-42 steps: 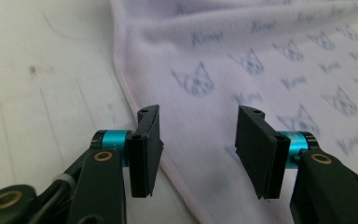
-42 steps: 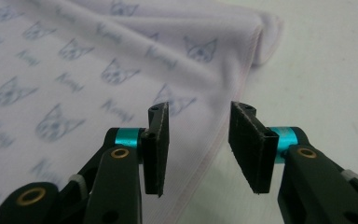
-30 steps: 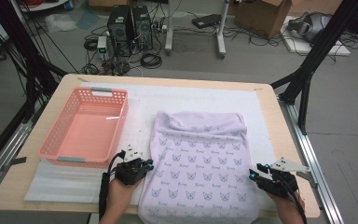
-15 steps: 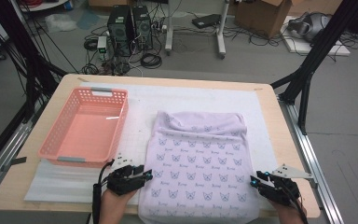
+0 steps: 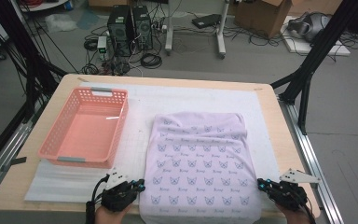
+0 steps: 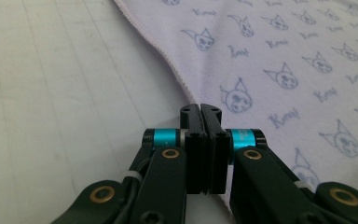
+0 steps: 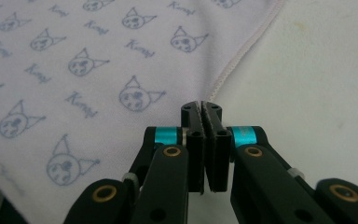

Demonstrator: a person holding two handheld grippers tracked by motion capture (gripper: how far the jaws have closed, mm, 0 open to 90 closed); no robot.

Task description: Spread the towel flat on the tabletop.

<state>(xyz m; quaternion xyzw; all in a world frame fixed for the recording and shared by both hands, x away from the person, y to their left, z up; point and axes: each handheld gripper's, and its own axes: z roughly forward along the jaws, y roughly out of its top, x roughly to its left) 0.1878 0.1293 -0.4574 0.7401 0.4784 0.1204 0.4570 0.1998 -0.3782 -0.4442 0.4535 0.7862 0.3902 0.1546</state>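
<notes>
left tongs [image 6: 200, 108]: clenched, tips at the towel's left hem, whether cloth is pinched cannot be told | right tongs [image 7: 201, 105]: jaws just closed, tips at the right hem, same doubt | towel [image 5: 200, 163]: lilac, cat-face print, flat, reaching the worktop's [image 5: 270, 100] near edge | pink basket [image 5: 86, 128]: near the worktop's left edge, apart from towel

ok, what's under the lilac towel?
The lilac towel lies flat on a white foam mat covering the wooden table; the mat shows all round it. The towel's far end is folded over itself. Anything else beneath is covered.
</notes>
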